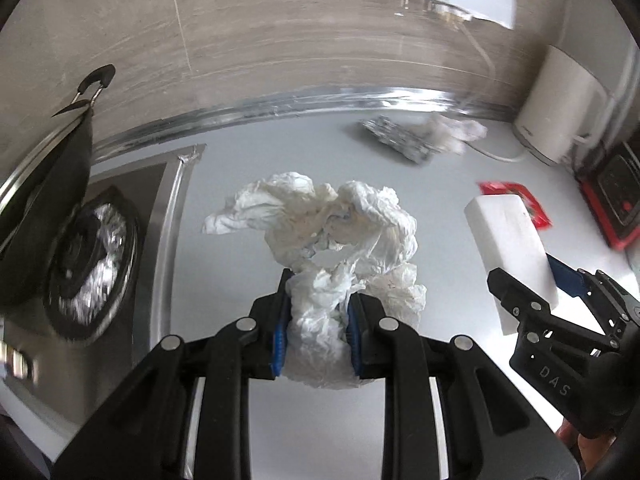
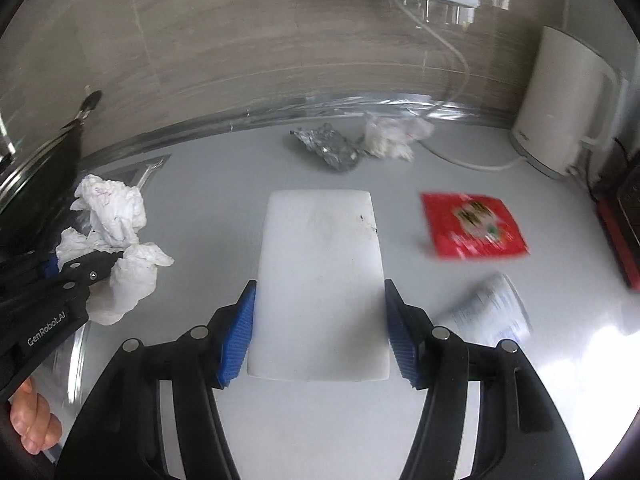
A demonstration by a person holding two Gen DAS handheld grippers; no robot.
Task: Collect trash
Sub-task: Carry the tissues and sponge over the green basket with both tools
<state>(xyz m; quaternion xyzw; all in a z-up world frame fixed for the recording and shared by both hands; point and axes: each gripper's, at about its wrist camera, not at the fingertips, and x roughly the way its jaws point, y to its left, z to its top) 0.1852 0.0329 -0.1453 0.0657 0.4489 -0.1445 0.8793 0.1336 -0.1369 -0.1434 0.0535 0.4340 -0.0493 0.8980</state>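
My left gripper (image 1: 319,300) is shut on a crumpled wad of white paper (image 1: 320,232), which hangs above the white countertop (image 1: 248,148). In the right wrist view the same gripper (image 2: 102,262) and paper wad (image 2: 116,216) show at the left, with a hand behind them. My right gripper (image 2: 320,292) is shut on a white foam block (image 2: 320,280), its blue pads against the block's two long sides. From the left wrist view this block (image 1: 508,240) stands tilted in the right gripper (image 1: 528,276). On the counter lie a red packet (image 2: 472,226), a foil wad (image 2: 328,148), another crumpled tissue (image 2: 394,136) and a tipped paper cup (image 2: 488,312).
A white kettle (image 2: 560,100) with its cable stands at the back right, beside a red and black device (image 2: 624,232). A gas burner (image 1: 92,260) and a dark wok (image 1: 48,200) sit at the left. A tiled wall (image 1: 280,40) closes the back.
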